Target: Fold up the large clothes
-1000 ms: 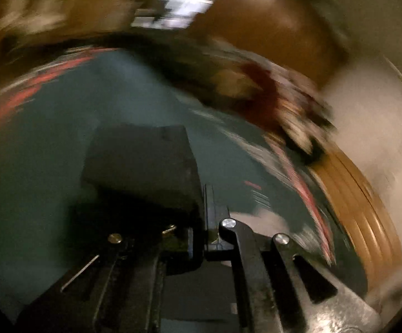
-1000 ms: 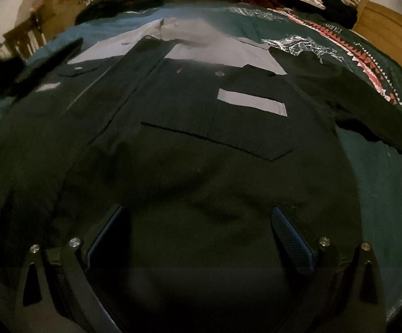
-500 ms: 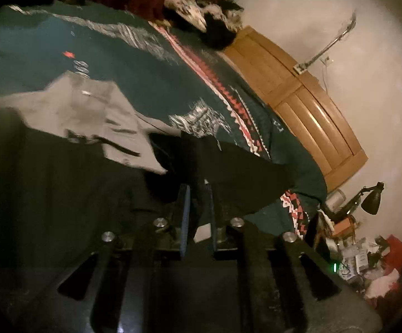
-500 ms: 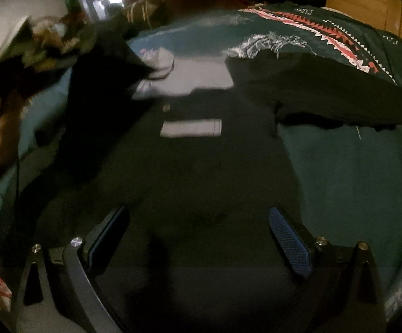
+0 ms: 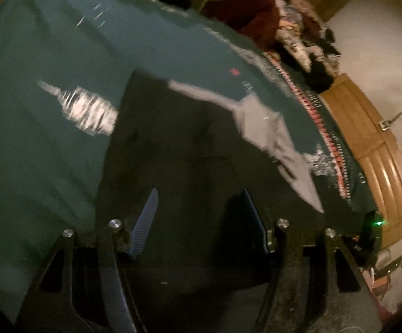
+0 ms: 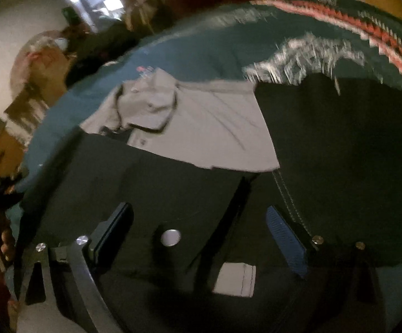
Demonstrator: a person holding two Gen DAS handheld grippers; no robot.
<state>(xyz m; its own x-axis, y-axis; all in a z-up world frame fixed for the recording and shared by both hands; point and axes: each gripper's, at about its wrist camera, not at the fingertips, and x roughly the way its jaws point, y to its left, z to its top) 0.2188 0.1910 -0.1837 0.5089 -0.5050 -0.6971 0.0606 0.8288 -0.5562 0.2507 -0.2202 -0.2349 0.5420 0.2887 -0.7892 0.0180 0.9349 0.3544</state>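
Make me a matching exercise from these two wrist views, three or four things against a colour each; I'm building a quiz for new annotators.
Things:
1. bedspread
2. yoke and collar of the shirt
3. body of the shirt
4. snap button

Colours:
a. black
b. silver
c. teal with a red and white border
d. pale grey

Pairs: 1-c, 2-d, 3-a, 4-b
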